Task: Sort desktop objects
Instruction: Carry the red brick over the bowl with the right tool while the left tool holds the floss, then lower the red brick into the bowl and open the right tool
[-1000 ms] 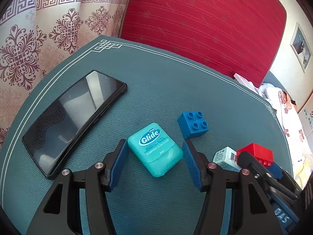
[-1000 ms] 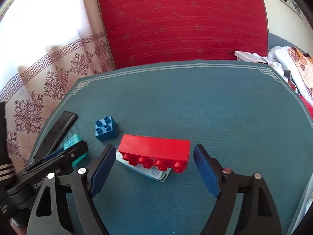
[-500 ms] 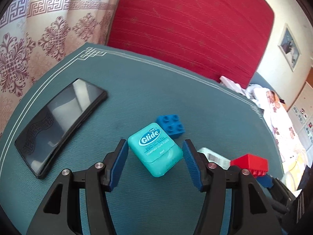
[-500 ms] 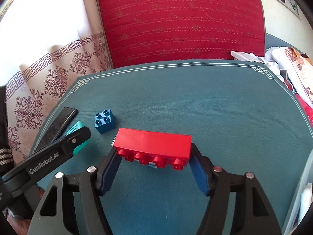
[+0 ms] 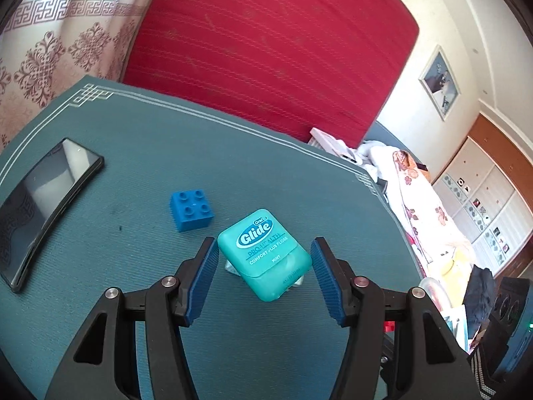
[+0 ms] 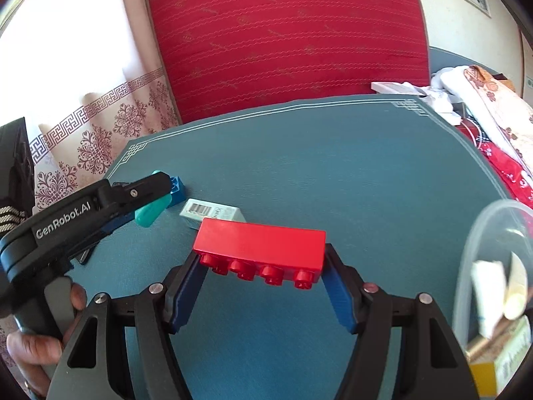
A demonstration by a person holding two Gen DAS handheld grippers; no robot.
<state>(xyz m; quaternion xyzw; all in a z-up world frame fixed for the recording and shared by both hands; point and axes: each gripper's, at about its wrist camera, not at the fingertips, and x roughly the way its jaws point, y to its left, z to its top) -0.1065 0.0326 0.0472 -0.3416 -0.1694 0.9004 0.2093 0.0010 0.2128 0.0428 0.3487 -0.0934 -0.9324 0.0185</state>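
My left gripper (image 5: 265, 256) is shut on a teal Glide floss box (image 5: 263, 253), held askew above the teal table mat (image 5: 266, 153). A small blue brick (image 5: 191, 210) lies on the mat just left of and beyond it. In the right wrist view my right gripper (image 6: 263, 260) is shut on a long red brick (image 6: 260, 243), studs facing the camera, lifted off the mat (image 6: 333, 166). A small white barcoded box (image 6: 213, 215) lies just behind the red brick. The left gripper (image 6: 146, 200) with the floss box appears at the left, a hand on its handle.
A black phone (image 5: 43, 213) lies at the mat's left edge. A clear plastic tub (image 6: 493, 266) holding several small items stands at the right, close to the right gripper. A red cushion (image 5: 266, 50) backs the table. Bedding and clutter lie beyond the right edge.
The right jaws closed on the red brick and lifted it off the white box, moving right. The left gripper carried the floss box up and to the right, past the blue brick.
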